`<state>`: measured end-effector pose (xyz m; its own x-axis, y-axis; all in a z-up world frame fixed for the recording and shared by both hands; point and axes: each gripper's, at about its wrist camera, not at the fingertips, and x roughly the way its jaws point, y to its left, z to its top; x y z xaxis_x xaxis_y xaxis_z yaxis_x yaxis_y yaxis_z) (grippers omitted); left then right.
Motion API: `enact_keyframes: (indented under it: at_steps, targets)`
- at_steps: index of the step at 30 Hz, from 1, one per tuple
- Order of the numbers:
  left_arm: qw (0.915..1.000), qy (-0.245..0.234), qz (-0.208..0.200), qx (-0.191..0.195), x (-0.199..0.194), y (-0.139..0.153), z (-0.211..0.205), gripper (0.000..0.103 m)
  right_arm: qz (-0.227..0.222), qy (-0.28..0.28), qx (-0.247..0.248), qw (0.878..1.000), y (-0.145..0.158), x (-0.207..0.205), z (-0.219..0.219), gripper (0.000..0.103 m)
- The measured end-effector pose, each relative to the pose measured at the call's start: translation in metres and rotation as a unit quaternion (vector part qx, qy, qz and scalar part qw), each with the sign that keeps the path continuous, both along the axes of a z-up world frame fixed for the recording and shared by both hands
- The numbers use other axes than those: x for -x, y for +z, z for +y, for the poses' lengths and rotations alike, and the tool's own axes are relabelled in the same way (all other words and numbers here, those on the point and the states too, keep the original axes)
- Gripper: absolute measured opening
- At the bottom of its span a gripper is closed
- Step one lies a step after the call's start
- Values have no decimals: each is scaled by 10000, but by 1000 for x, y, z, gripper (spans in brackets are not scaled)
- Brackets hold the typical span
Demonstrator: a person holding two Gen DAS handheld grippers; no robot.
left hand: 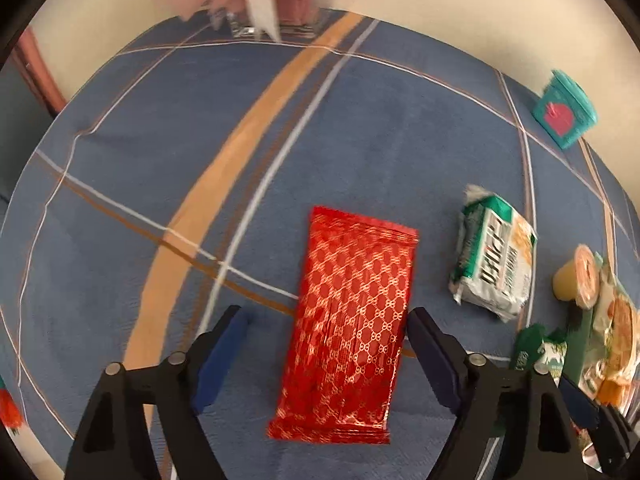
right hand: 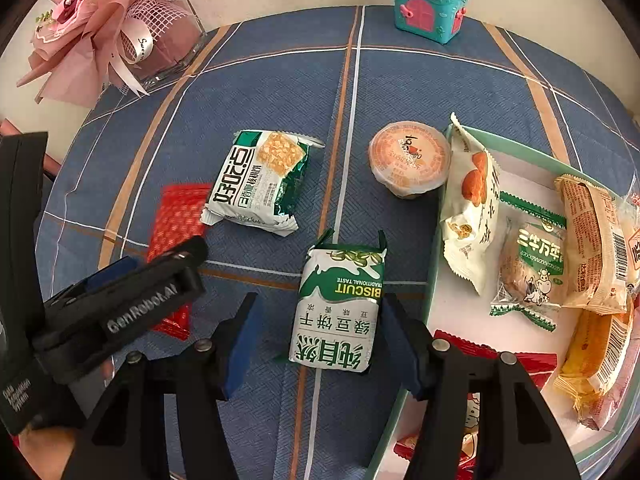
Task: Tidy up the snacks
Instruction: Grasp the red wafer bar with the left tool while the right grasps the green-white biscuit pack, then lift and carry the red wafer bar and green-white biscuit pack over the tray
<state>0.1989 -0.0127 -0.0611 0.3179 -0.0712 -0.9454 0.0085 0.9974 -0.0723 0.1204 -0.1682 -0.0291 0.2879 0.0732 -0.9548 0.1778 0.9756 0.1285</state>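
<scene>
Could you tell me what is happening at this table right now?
A person is sorting snacks with two hand-held grippers. The left gripper straddles a red foil packet, and the right gripper straddles a green biscuit pack; neither is clearly gripped yet. Both lie on the blue tablecloth. A tray on the right already holds several packets, while a jelly cup and another green packet wait outside.

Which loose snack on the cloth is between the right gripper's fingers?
The green-and-white biscuit pack, flanked by the right gripper. The white-green cracker pack and jelly cup lie farther away.
</scene>
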Motion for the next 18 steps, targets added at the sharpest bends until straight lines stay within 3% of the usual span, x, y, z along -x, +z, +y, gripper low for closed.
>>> enact_keyframes:
  at_steps: [8,18]
  targets:
    - [10000,43,-12,-59,-2,2,1,61,75,71,83,9999,-5,1,5,62]
    - [9997,-129,46,-186,2,4,-10,59,115,204,464,9986,-13,2,14,54]
